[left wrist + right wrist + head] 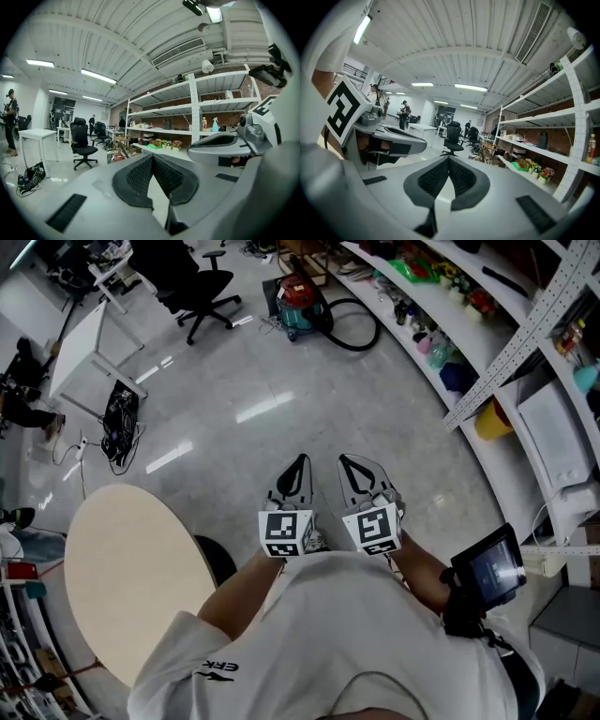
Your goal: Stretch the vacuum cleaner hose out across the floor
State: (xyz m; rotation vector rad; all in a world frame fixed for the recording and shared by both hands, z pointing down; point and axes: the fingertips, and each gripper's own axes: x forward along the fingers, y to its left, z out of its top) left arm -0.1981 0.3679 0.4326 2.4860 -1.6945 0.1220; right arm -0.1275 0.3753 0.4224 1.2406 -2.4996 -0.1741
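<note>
Nothing's done on this one yet, far as I can tell. Far left there's a desk (89,343), then a chair (202,292), then the vacuum (300,301) parked way across the floor (281,409). Its hose (361,332) is curled in a loop just right of it, by the foot of the shelves (511,354). It's not stretched out at all and I'm well apart from it. So pretty much everything is left: get over there, grab an end of the hose, and pull it out along the open floor. The round table (122,577) near me on the left isn't part of this.

The left tongs (299,465) are pressed fully together, pads meeting, with nothing between them. Same deal with the right tongs (347,465), closed tight on nothing. Both sit side by side right in front of me, aimed toward the vacuum and touching nothing.
</note>
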